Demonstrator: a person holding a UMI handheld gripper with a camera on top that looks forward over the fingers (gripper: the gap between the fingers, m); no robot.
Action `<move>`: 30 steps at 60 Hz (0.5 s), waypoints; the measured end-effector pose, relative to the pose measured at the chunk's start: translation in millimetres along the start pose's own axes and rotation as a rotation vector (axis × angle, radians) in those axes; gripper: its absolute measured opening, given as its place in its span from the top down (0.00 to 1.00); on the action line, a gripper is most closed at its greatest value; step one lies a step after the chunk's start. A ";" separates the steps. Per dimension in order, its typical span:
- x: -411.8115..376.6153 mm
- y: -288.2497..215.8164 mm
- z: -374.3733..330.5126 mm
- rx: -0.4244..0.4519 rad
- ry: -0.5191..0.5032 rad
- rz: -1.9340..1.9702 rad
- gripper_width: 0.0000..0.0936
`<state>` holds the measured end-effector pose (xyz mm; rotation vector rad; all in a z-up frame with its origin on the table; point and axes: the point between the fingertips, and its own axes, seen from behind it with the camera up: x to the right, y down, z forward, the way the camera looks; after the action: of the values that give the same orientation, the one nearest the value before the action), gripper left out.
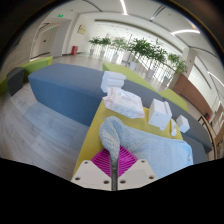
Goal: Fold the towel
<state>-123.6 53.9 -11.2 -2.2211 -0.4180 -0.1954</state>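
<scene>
One towel held in the claw above a yellow counter; several white folded items lay beyond.

The claw (112,166) was pressed together on one pale blue-grey towel (150,148), its two magenta pads (102,160) nipping the cloth's near edge; the towel rose in a fold just ahead of the fingers and spread away to the right over the counter (92,130). About four white folded cloths (124,100) lay on the counter beyond the towel, the exact count not certain, as the farther ones ran together. The counter top was yellow-green, with a long blue-grey surface (70,85) beside it. The room was a large, bright hall with one row of potted green plants (140,48) along the far side and strip lights (185,32) on the ceiling.
</scene>
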 end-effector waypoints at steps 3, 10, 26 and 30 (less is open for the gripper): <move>-5.0 2.3 0.7 0.003 -0.034 0.024 0.97; -0.2 -8.9 -9.5 0.019 -0.091 0.077 0.99; 160.8 -37.7 -58.0 0.118 0.005 0.250 0.99; 206.8 -9.9 -48.5 0.061 0.064 0.279 0.99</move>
<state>65.7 69.7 84.5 -2.1790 -0.0756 -0.1029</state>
